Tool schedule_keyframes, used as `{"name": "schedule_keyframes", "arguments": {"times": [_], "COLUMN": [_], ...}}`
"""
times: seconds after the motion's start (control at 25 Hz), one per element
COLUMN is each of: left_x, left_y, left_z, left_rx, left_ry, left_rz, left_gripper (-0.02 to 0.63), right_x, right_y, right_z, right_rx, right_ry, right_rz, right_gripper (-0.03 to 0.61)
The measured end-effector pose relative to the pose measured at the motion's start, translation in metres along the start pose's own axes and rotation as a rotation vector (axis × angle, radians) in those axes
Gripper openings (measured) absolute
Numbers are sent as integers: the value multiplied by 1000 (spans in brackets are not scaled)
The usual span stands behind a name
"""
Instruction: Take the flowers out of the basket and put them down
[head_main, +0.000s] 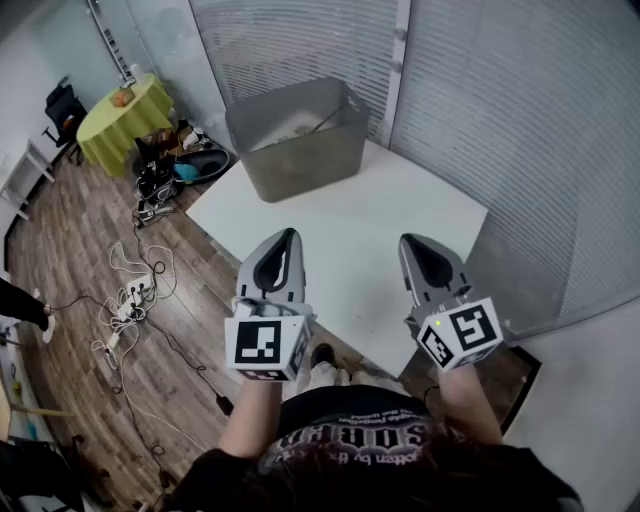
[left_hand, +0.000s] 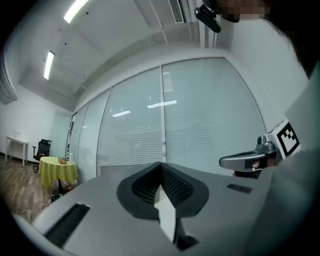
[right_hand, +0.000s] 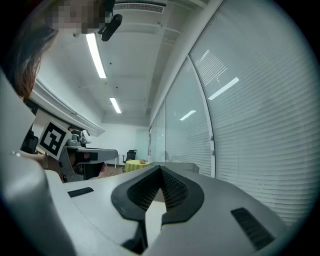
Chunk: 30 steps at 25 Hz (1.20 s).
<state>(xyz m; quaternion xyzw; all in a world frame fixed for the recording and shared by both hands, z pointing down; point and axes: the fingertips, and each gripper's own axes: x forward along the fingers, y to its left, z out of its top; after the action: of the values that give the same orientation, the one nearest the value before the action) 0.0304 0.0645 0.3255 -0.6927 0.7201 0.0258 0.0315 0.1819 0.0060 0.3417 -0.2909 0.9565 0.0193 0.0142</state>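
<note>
White table (head_main: 350, 230) is filling mid-frame, with the grey basket (head_main: 300, 135) sitting at its far corner, upper middle. Can't really make out the flowers inside. The left tool (head_main: 289, 234) and right tool (head_main: 409, 241) are hovering lower down, both closed on nothing.

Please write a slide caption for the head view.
Left gripper and right gripper, shut and empty, at the white table, short of the grey basket.
</note>
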Motion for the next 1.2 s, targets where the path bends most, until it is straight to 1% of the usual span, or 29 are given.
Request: {"name": "schedule_keyframes", "arguments": {"times": [0.32, 0.64, 0.8, 0.96, 1.2], "left_x": [-1, 2, 12, 24, 45], "left_y": [3, 13, 27, 51, 85], "left_z": [10, 14, 15, 11, 13], "left_rx": [6, 3, -25, -23, -32], "left_ry": [-13, -24, -30, -19, -9], "left_rz": [0, -14, -24, -35, -91], "left_gripper": [3, 3, 3, 3, 3], "right_x": [2, 14, 32, 56, 95], "right_y": [3, 6, 5, 5, 9], "right_z": [7, 4, 1, 4, 4], "right_rx": [7, 8, 12, 7, 16], "right_ry": [-21, -9, -4, 3, 1], "right_rz": [17, 31, 21, -5, -51], "right_gripper": [28, 28, 28, 28, 28]}}
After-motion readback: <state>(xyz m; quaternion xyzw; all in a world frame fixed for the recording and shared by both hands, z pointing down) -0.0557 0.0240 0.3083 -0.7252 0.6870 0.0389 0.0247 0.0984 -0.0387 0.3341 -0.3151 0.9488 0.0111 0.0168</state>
